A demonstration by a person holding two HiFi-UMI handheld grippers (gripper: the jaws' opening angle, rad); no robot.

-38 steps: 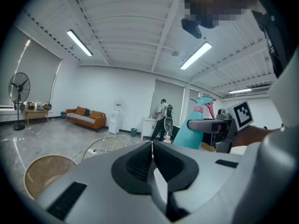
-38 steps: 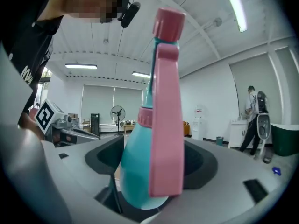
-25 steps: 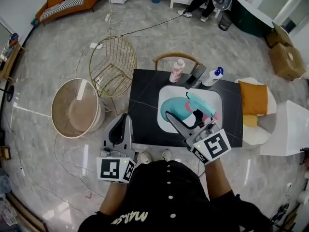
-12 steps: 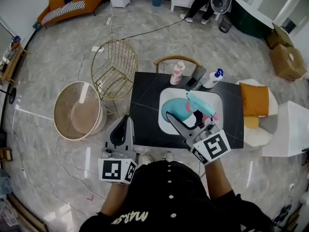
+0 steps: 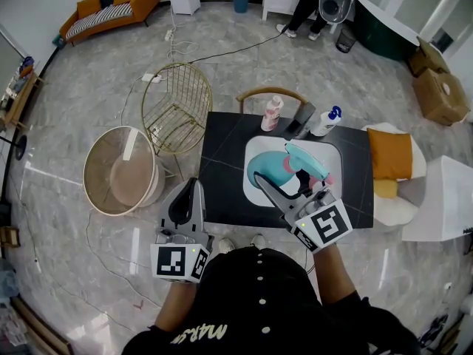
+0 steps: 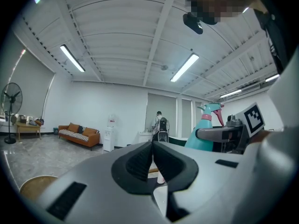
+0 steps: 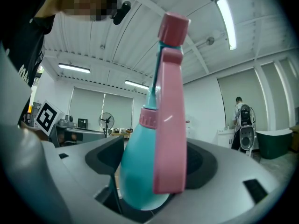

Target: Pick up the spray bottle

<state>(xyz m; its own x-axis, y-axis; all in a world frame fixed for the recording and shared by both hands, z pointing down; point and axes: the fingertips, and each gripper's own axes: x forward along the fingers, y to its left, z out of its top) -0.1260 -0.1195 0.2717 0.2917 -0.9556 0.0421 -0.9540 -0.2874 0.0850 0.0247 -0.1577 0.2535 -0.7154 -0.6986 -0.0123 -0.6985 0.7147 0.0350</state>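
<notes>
In its own view the right gripper (image 7: 153, 167) pinches the teal spray bottle (image 7: 138, 171) at its belly, pink trigger (image 7: 170, 125) toward the camera. The head view places it over the white basin (image 5: 329, 154) in the black table (image 5: 222, 154). The left gripper (image 6: 152, 160) shows jaws pressed together, empty.

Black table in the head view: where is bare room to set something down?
Bare: the black table left of the white tray, up to its edge. Crowded: the back edge, with a pale pink bottle, a dark grey block and a white blue-capped bottle. Above the tray the right gripper holds the teal-and-pink spray bottle.
</notes>
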